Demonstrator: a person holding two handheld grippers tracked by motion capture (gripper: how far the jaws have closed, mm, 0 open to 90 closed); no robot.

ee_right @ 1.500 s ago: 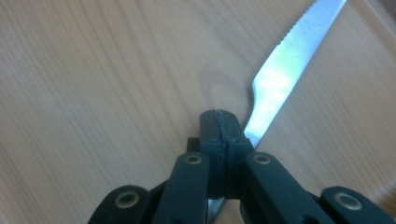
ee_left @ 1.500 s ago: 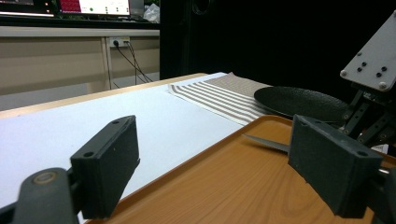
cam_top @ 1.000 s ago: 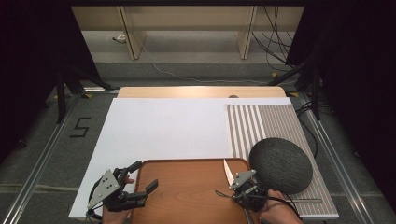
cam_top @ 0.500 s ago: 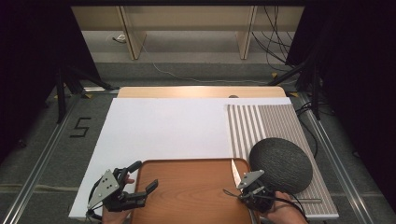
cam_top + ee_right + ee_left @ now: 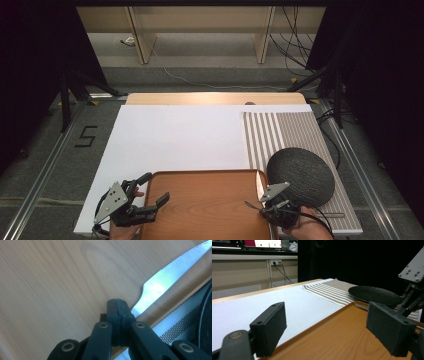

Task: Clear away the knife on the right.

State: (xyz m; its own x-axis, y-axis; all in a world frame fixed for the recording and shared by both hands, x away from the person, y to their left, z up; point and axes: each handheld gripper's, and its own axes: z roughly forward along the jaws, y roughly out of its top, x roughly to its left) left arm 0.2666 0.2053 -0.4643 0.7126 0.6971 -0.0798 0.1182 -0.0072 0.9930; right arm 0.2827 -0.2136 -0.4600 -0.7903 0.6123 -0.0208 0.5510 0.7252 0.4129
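over the wooden tray (image 5: 200, 210), the right gripper (image 5: 117, 305) clamps a knife (image 5: 167, 277) beside the dark plate (image 5: 300, 176), while the left gripper (image 5: 150, 199) rests wide open, empty.

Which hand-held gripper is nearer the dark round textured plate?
Right. The right hand-held gripper sits just beside the dark round textured plate, clamped on a silver knife. The left hand-held gripper is across the brown wooden tray.
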